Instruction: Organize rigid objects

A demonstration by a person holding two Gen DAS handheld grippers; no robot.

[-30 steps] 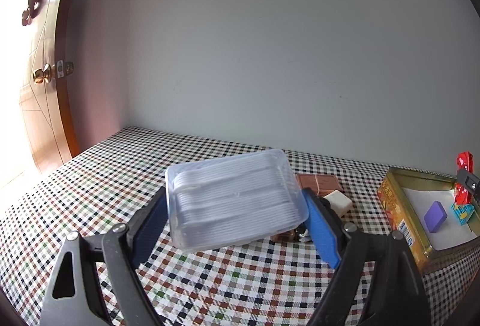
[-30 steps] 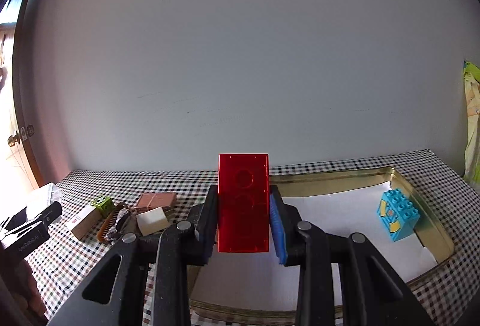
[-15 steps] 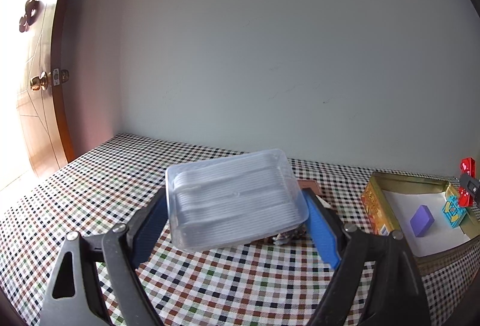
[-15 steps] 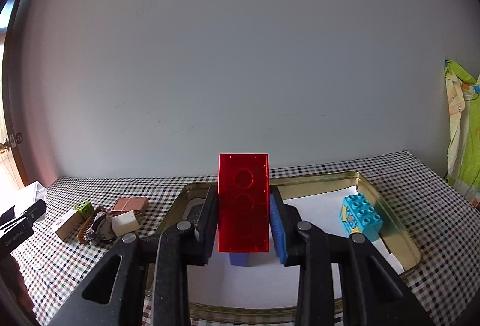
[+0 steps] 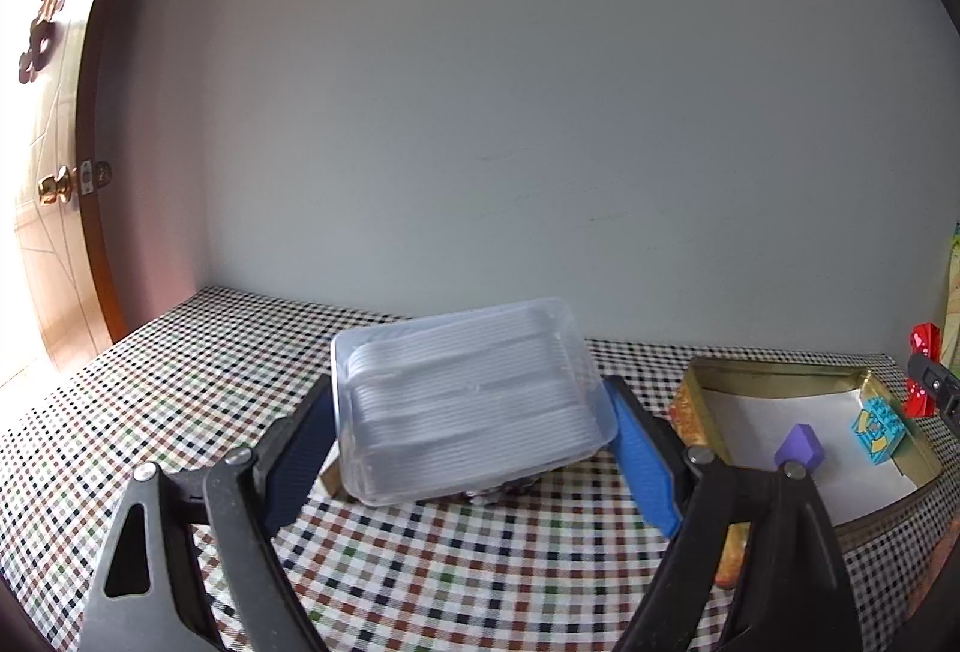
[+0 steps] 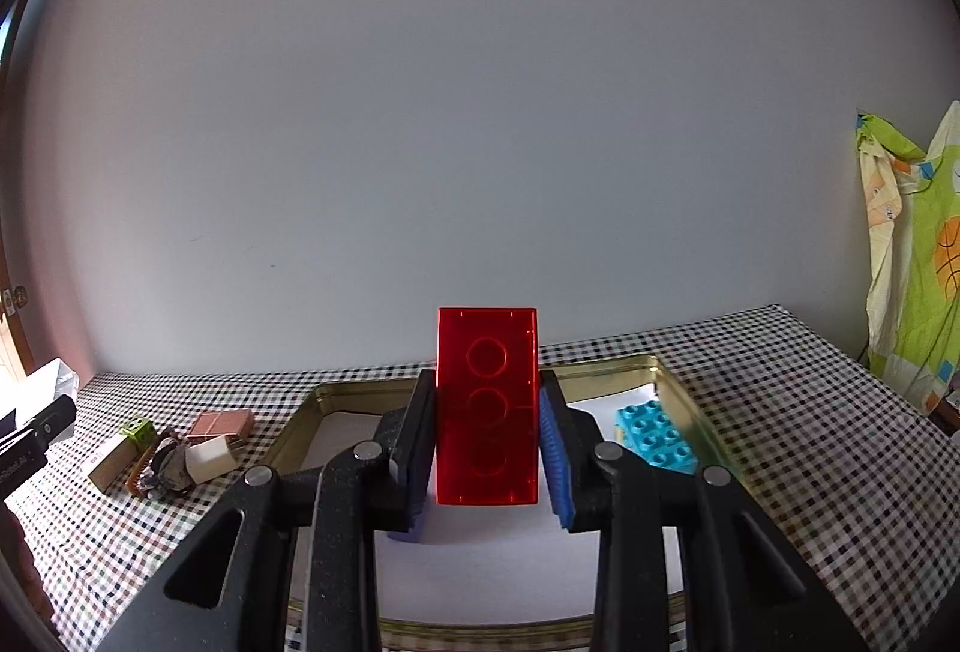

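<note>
The left gripper [image 5: 474,448] clamps a clear ribbed plastic tub [image 5: 465,400] above the checked tablecloth [image 5: 180,400], while the right gripper [image 6: 487,442] grips a translucent red rectangular brick [image 6: 486,406] upright over the gold tin tray [image 6: 672,382], a turquoise studded block [image 6: 657,439] at its three o'clock.

Behind the clear plastic box [image 5: 468,400] between the left gripper's [image 5: 474,448] pads, a dark cluster of small things peeks out under its lower edge, too covered to name. The red brick [image 6: 486,406] in the right gripper [image 6: 487,442] blocks the middle of the gold tin [image 6: 606,370]; a purple piece [image 6: 408,529] shows only as a sliver below the left pad. The tin's near rim runs off the bottom edge.
</note>
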